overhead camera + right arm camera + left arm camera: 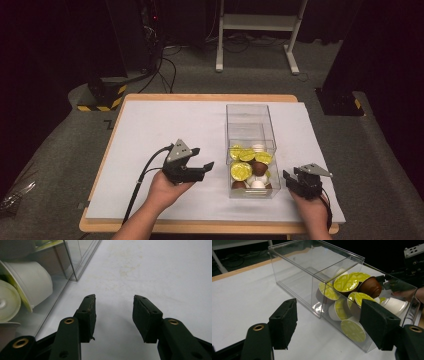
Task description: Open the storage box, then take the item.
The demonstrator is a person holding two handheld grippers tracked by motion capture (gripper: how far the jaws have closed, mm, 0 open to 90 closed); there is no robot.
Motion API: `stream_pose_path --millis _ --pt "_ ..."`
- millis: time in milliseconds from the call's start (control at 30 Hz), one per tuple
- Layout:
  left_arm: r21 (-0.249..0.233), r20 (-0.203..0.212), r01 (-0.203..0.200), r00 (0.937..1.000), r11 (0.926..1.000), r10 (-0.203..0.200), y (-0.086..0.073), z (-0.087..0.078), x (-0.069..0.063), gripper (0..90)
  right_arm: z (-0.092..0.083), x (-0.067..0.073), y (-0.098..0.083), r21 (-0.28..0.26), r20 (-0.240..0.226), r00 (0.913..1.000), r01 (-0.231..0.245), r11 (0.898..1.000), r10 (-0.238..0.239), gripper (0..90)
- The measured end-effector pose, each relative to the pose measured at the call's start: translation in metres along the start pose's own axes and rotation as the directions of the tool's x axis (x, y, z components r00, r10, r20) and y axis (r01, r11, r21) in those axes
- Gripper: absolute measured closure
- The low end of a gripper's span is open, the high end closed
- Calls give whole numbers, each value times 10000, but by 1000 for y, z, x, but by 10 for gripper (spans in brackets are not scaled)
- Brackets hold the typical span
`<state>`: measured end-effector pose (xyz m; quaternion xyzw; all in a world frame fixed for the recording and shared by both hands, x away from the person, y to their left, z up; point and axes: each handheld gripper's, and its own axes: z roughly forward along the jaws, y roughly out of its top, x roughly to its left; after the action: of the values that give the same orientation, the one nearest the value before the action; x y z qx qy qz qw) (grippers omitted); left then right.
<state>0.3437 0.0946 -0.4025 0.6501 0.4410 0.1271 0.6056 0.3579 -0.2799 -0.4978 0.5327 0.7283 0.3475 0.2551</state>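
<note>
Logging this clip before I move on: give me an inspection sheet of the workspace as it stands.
Surface: white sheet on a wooden table.
Job's things: clear plastic box, its near end filled with yellow-lidded, white and brown capsules.
Clutter: nothing seen.
Grippers: left gripper open, left of the box; right gripper open, right of it; both hold nothing.
Cables: black cable trails from the left gripper.
Surroundings: grey floor, white frame legs, dark stands.

My tongs (327, 325) wear matt black pads; the box (317, 267) is glossy clear plastic, capsules (345, 282) foil-lidded, counter (244, 297) matt white.
</note>
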Motion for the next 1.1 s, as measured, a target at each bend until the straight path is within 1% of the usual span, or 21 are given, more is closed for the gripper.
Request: stream_pose_path --millis 233,267,300,400,433,467,500,533,567,667,733,767,800,867,900,933,967,1000,1033,1067,1100 --pt "4 155 -11 9999 10000 11 -1 4 -12 306 1 1 0 76 14 9999 -106 9999 106 537" --pt "4 155 -11 9999 10000 11 -1 4 -12 306 1 1 0 76 14 9999 -106 9999 106 537" --pt "33 183 -96 9998 9999 95 0 4 -12 306 2 0 0 85 -2 10000 -90 9999 90 537" --pt "17 254 -81 9996 10000 81 2 7 -15 306 2 0 1 122 -11 9998 -178 9998 178 538" --pt "-46 360 4 9994 10000 -2 3 9 -16 307 3 -1 1 110 -28 9998 -188 9998 188 539" --pt "-46 360 4 9994 10000 -2 3 9 -16 307 3 -1 1 110 -28 9998 -188 9998 188 539" --pt "2 449 -84 9990 10000 84 5 12 -18 307 3 -1 1 113 -45 9998 -204 9997 204 539" --pt "2 449 -84 9990 10000 84 5 12 -18 308 3 -1 1 113 -45 9998 -204 9997 204 539" --pt "-26 559 -51 9984 10000 52 6 15 -23 308 3 -1 1 119 -55 9998 -209 9997 210 538" --pt "24 661 -96 9978 10000 94 6 18 -27 308 3 -2 1 120 -59 9998 -214 9997 215 538" --pt "158 738 -130 9972 9998 118 6 22 -30 308 3 -2 1 124 -64 9997 -228 9997 228 539" --pt "305 864 -288 9959 9991 260 5 26 -35 307 3 -2 1 125 -71 9997 -224 9997 225 538" --pt "305 864 -288 9959 9991 260 5 26 -35 307 3 -2 1 125 -71 9997 -224 9997 225 538" --pt "354 976 -283 9949 9990 248 3 30 -41 306 2 -2 1 148 -90 9995 -310 9994 311 538" --pt "461 1048 -428 9938 9980 378 3 31 -43 302 2 -2 1 135 -95 9995 -311 9994 313 538" --pt "511 1126 -469 9928 9976 409 2 33 -45 298 2 -2 0 143 -106 9994 -342 9993 344 538" --pt "537 1222 -348 9921 9979 280 1 35 -47 296 2 -2 0 154 -119 9993 -361 9992 363 538" --pt "650 1275 -354 9915 9973 269 -1 37 -48 294 2 -2 0 160 -135 9993 -349 9993 351 538" --pt "789 1242 -466 9916 9958 365 -5 41 -50 284 2 -2 0 160 -156 9993 -327 9993 330 538" --pt "789 1242 -466 9916 9958 365 -5 41 -50 280 2 -2 0 160 -156 9993 -327 9993 330 538" --pt "914 1209 -597 9915 9940 484 -7 44 -51 280 3 -2 0 145 -183 9995 -265 9995 268 539"
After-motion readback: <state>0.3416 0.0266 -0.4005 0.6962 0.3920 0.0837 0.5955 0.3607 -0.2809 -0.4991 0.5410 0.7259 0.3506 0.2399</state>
